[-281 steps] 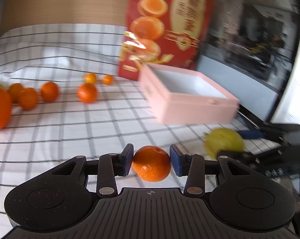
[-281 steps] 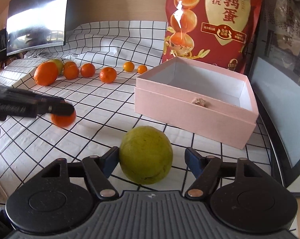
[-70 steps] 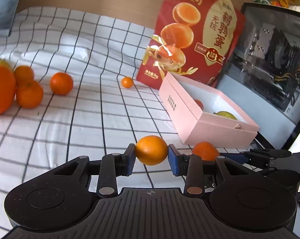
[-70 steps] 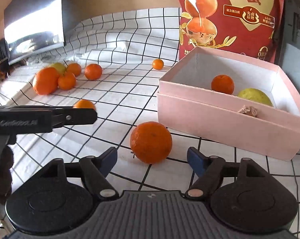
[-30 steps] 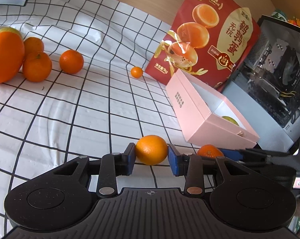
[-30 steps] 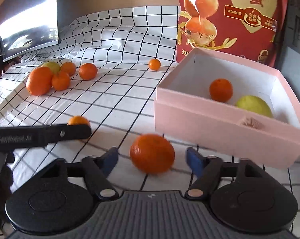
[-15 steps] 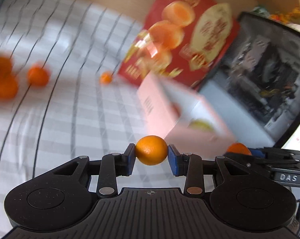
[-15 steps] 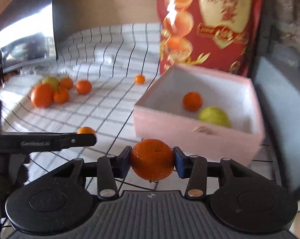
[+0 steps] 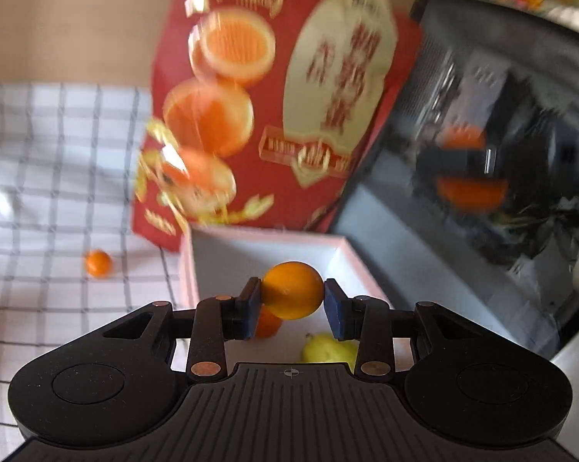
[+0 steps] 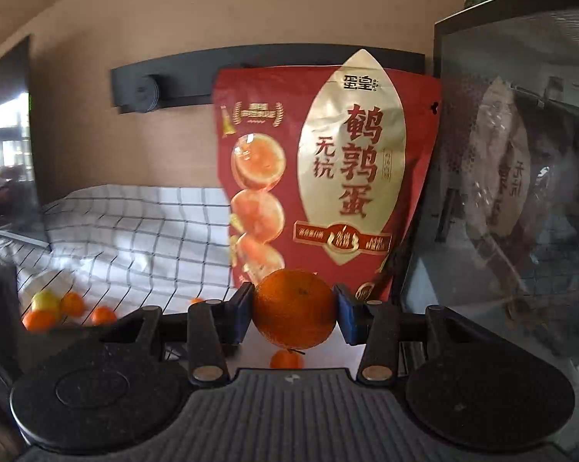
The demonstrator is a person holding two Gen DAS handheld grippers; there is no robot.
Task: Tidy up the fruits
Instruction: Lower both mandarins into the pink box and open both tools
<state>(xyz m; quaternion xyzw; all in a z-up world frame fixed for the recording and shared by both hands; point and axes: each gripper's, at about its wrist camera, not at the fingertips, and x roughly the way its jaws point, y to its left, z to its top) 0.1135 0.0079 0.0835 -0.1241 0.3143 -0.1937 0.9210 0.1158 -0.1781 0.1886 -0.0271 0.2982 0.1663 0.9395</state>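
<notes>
Both fruits have come up off the checked cloth since a second ago, when my right orange still sat on the table between wide-open jaws. Now my right hand-held gripper (image 10: 293,313) is clamped on that large orange (image 10: 293,313), its blue pads pressing both sides, and it hangs in the air in front of the red snack bag (image 10: 328,177). Below it I glimpse a small orange (image 10: 286,360) on the floor of the pink box. My left hand-held gripper (image 9: 292,308) grips a small yellow-orange fruit (image 9: 292,295) tightly between its pads, held above the open pink box (image 9: 189,269). Inside the box, under my left fingers, lie an orange (image 9: 268,323) and a yellow-green fruit (image 9: 330,350). A tiny orange (image 9: 99,263) rests on the checked cloth (image 9: 58,192) to the left of the box. From the right camera I see a cluster of oranges and a yellowish fruit (image 10: 54,310) far off on the left of the table. A dark glass-fronted case (image 10: 520,192) stands just right of the bag.
</notes>
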